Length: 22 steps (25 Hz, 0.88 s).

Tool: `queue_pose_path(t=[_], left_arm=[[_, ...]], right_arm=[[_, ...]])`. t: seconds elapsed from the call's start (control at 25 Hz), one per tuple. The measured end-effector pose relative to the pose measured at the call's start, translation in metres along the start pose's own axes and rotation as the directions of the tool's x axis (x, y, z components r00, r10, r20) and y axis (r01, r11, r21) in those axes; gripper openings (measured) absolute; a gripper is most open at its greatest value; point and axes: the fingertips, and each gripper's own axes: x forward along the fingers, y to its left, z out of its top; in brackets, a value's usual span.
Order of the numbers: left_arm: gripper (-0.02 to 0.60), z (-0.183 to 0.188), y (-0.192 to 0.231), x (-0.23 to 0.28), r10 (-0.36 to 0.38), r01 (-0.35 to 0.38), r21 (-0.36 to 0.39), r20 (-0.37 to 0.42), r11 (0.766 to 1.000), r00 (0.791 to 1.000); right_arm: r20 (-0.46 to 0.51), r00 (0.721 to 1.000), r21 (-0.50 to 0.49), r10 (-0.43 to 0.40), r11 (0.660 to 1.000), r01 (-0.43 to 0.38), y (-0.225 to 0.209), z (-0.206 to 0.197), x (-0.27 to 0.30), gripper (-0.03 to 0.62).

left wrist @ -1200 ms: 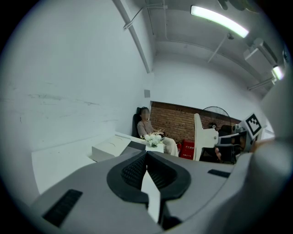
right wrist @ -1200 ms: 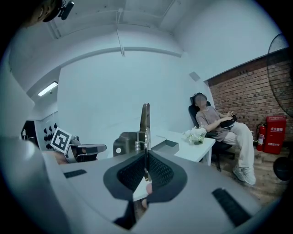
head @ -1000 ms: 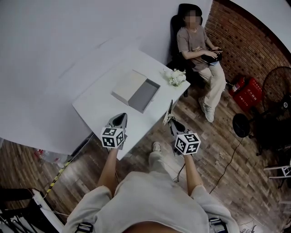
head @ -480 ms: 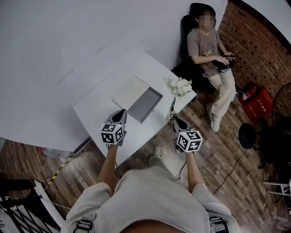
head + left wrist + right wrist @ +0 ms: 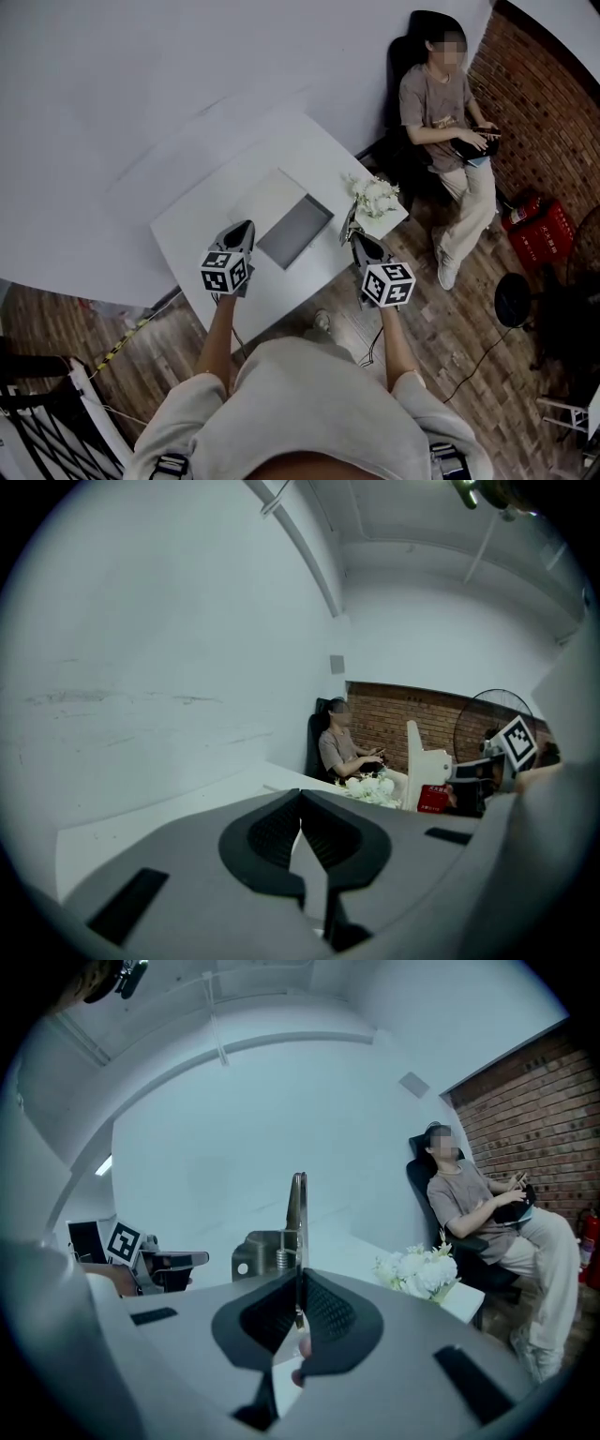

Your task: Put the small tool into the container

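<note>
Right gripper view: the right tongs (image 5: 298, 1283) are clamped on the small tool (image 5: 297, 1208) — a slim metal piece standing upright out of their tips. The left tongs (image 5: 301, 797) are closed with nothing between them. In the head view both hover at the near side of the white desk (image 5: 206, 220). The tool is held near the open grey container (image 5: 295, 232) but apart from it — white flowers (image 5: 377, 197) stand at the corner beyond.

Your slim metal tool (image 5: 297, 1211) stands upright, pinched in your right gripper (image 5: 298, 1283); the open grey container (image 5: 295, 232) lies flat on the table (image 5: 192, 234).
</note>
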Motion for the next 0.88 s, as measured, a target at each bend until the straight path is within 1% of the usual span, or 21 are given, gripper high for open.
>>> queue_pose_path(t=[0.28, 0.44, 0.6, 0.88], left_arm=[[0.009, 0.009, 0.005, 0.02, 0.024, -0.024, -0.018, 0.001, 1.0, 1.0], [0.009, 0.0, 0.015, 0.022, 0.037, -0.037, -0.03, -0.022, 0.999, 0.999], [0.009, -0.007, 0.034, 0.022, 0.043, -0.044, -0.04, -0.034, 0.998, 0.999], [0.009, -0.018, 0.058, 0.02, 0.006, -0.009, -0.062, -0.044, 0.998, 0.999]], right_arm=[[-0.01, 1.0, -0.007, 0.021, 1.0, -0.021, -0.018, 0.015, 0.018, 0.002], [-0.035, 0.999, -0.003, 0.029, 1.0, -0.029, -0.02, 0.012, 0.033, 0.003], [-0.053, 0.998, -0.006, 0.037, 0.999, -0.037, -0.009, 0.008, 0.051, 0.003], [-0.096, 0.995, -0.038, 0.025, 0.999, -0.029, 0.02, -0.003, 0.071, 0.002]])
